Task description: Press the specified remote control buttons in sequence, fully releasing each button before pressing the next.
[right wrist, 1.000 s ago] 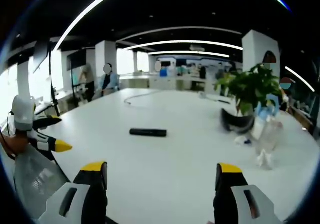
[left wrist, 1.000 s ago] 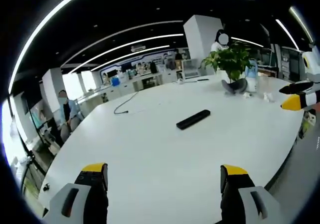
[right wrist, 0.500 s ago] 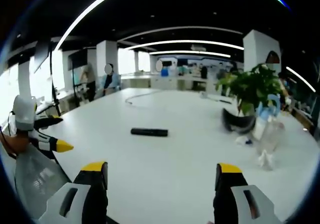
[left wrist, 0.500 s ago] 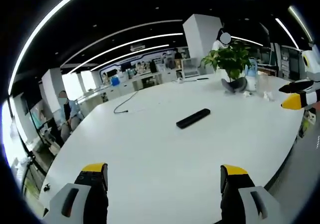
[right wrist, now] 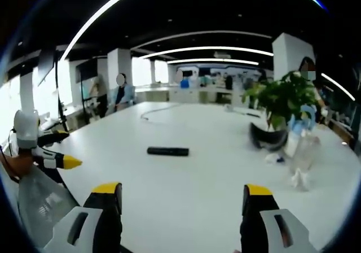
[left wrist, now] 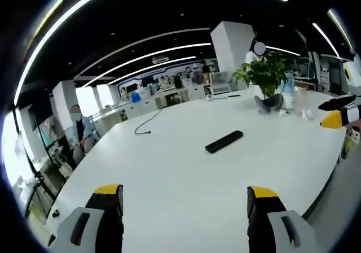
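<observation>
Both grippers [left wrist: 184, 199] [right wrist: 183, 197] spread, empty; remote [left wrist: 224, 141] far; bottle [right wrist: 304, 151] beside plant [right wrist: 280, 103].

No legible text, labels or nos. anywhere.

Each hand-held gripper — left hand-held gripper [left wrist: 184, 199], right hand-held gripper [right wrist: 183, 197] — has two black jaws capped with yellow tips, rising from pale grey moulded bodies with dark oval slots.
</observation>
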The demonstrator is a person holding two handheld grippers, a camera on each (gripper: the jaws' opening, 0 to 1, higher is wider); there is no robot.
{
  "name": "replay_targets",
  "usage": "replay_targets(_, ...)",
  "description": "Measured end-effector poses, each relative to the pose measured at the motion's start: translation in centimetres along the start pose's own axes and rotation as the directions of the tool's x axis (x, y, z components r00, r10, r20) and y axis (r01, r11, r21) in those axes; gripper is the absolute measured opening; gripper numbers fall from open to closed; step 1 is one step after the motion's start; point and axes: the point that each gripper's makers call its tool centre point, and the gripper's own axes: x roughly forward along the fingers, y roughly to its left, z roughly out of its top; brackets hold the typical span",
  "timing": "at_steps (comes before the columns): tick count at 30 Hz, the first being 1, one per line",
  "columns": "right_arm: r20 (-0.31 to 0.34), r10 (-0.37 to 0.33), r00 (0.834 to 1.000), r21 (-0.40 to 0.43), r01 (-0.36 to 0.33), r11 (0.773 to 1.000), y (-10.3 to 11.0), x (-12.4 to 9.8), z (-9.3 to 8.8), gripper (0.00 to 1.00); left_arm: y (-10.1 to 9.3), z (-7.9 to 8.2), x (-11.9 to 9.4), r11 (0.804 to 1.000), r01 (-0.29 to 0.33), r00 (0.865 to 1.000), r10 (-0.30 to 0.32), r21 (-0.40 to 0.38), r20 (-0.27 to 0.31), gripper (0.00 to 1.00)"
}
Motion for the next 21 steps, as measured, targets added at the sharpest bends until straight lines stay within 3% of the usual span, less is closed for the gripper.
replay_targets(12,-0.001,0.002,1.0,0.001,-0.002,1.0,0.0,-0.1,0.0,0.86,0.9,1.6,-0.8,0.999,-0.049,0.996,0.048,0.001,0.073,0.88)
replay_targets(17,0.011,0.002,1.0,0.009,-0.002,1.0,-0.1,-0.2,0.2,0.85,0.2,1.6,-0.4,1.0,-0.002,0.998,0.002,0.002,0.063,0.89)
replay_targets(21,0.017,0.001,1.0,0.016,-0.001,1.0,-0.1,-0.2,0.3,0.84,0.1,2.9,0.3,1.0,0.016,0.997,-0.018,0.025,0.074,0.89)
